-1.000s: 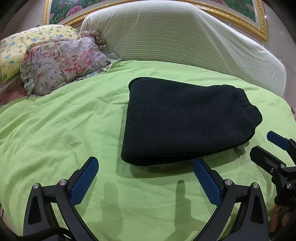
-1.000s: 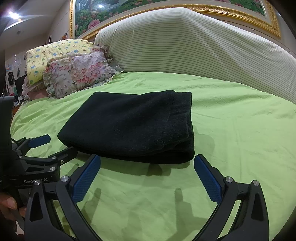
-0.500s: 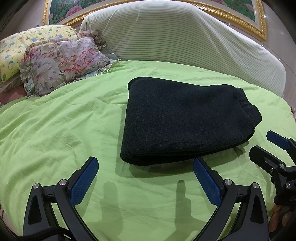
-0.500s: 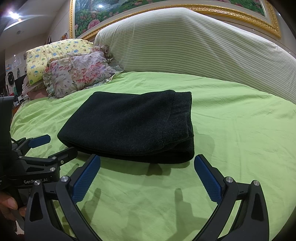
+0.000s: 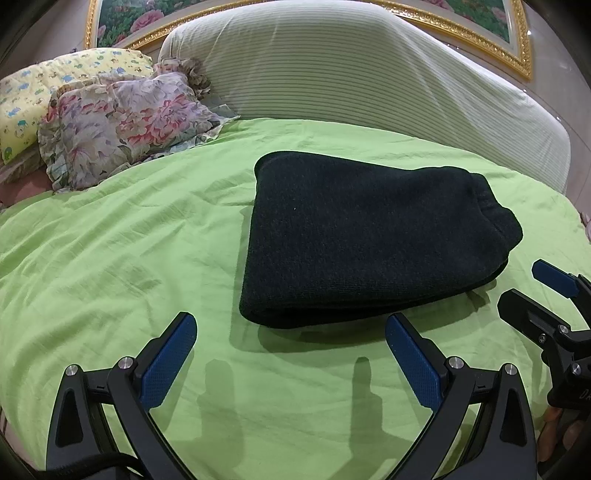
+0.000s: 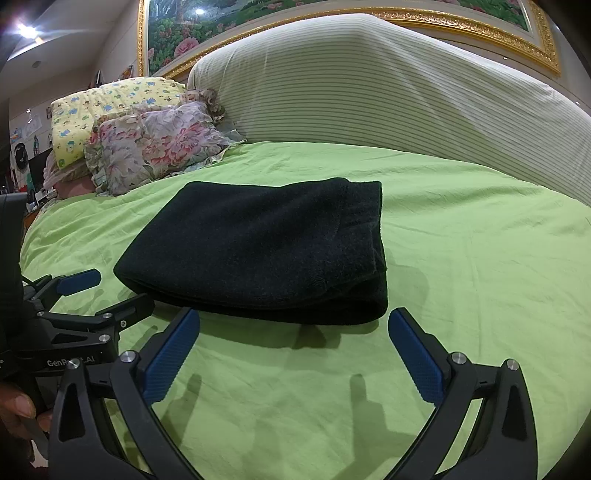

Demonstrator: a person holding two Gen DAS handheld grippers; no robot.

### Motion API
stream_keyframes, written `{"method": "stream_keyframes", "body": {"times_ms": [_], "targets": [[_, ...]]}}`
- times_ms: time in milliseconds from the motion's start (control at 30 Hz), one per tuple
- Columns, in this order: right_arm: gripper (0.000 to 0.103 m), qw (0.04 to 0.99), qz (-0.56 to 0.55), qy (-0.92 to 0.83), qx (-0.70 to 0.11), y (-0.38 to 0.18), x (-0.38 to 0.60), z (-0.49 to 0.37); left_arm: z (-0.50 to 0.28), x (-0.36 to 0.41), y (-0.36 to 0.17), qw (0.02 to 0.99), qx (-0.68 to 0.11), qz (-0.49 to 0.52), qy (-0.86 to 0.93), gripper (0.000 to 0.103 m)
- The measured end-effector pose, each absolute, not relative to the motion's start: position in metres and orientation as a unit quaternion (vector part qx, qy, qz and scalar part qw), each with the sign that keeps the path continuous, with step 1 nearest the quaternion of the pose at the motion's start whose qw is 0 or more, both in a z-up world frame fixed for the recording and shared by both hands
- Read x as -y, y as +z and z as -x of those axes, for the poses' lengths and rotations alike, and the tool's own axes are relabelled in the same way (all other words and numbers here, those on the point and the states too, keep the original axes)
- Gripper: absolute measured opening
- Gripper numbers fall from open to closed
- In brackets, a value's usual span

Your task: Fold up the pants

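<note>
The black pants lie folded into a thick rectangle on the green bedsheet; they also show in the right wrist view. My left gripper is open and empty, just short of the pants' near edge. My right gripper is open and empty, also just short of the near edge. The right gripper shows at the right edge of the left wrist view, and the left gripper shows at the left of the right wrist view.
A floral pillow and a yellow patterned pillow lie at the back left. A large striped cushion stands along the headboard behind the pants. A gold-framed picture hangs above.
</note>
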State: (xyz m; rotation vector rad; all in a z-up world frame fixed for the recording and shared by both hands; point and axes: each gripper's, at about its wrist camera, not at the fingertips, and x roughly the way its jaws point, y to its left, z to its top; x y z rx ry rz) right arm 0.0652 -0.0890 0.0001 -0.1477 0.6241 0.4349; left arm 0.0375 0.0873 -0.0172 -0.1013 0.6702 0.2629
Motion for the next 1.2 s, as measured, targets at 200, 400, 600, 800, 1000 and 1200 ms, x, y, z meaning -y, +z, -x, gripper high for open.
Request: {"method": "stream_keyframes", "body": {"times_ms": [200,400,600,800,1000,1200], "targets": [[0.102,0.927,0.068,0.211,-0.304,0.001,0.090,-0.065,-0.038,-0.088,-0.017,0.935,-0.327,0.050,0.127,0.102],[0.102,0.927,0.042,0.217,-0.302,0.005,0.096,-0.066,-0.035,-0.088,-0.011,0.938,-0.319,0.049,0.128,0.102],[0.102,0.927,0.043,0.222,-0.299,0.010,0.094,-0.064,-0.034,-0.083,-0.005,0.939,-0.315,0.038,0.131,0.102],[0.102,0.927,0.047,0.225,-0.297,0.012,0.091,-0.064,-0.034,-0.082,-0.002,0.939,-0.316,0.037,0.131,0.102],[0.102,0.927,0.043,0.221,-0.300,0.015,0.094,-0.068,-0.035,-0.083,0.002,0.938,-0.316,0.037,0.135,0.102],[0.102,0.927,0.039,0.220,-0.300,0.018,0.099,-0.070,-0.034,-0.083,0.007,0.940,-0.312,0.039,0.135,0.102]]}}
